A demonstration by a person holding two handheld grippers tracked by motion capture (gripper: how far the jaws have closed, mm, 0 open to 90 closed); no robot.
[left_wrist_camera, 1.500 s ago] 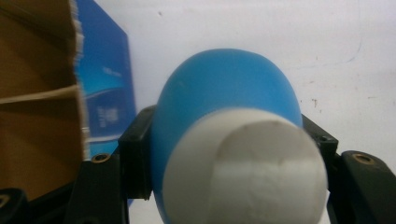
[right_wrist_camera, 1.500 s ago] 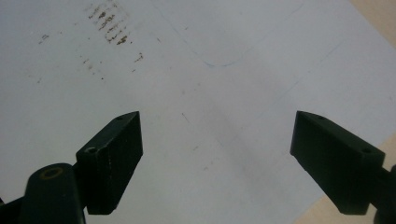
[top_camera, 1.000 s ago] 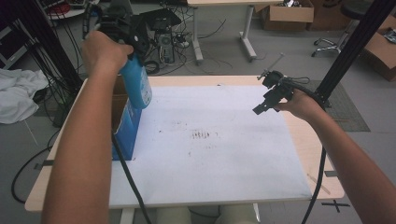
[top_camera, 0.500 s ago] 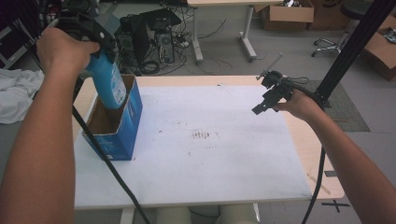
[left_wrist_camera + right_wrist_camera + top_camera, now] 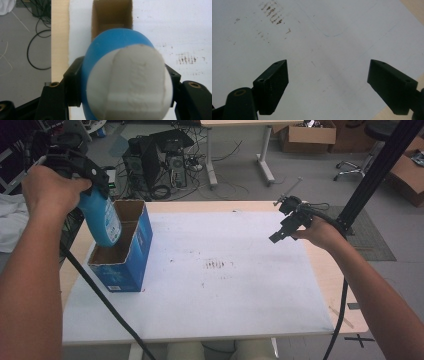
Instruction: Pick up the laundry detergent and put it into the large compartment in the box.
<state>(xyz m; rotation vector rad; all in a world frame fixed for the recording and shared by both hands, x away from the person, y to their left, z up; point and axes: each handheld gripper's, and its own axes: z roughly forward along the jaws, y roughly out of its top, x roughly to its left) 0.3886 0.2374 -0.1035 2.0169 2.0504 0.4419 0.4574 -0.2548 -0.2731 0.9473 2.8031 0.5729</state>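
A white table (image 5: pixel 240 290) carries an open blue cardboard box (image 5: pixel 131 265) near its left edge, its brown inside showing. Above the box's open top the left gripper (image 5: pixel 82 167) clamps a blue bottle (image 5: pixel 102 222) with a white cap (image 5: pixel 130 82), the jaws pressing its sides just under the cap; from the high view the bottle's base sits at or just inside the box's mouth, tilted. The step in hand looks like moving the bottle between gripper and box, though which way cannot be told here. If it is going in, the next move calls for lining the base over the opening and lowering it straight. The right gripper (image 5: pixel 280 234) hangs empty above the table's right side, jaws spread wide.
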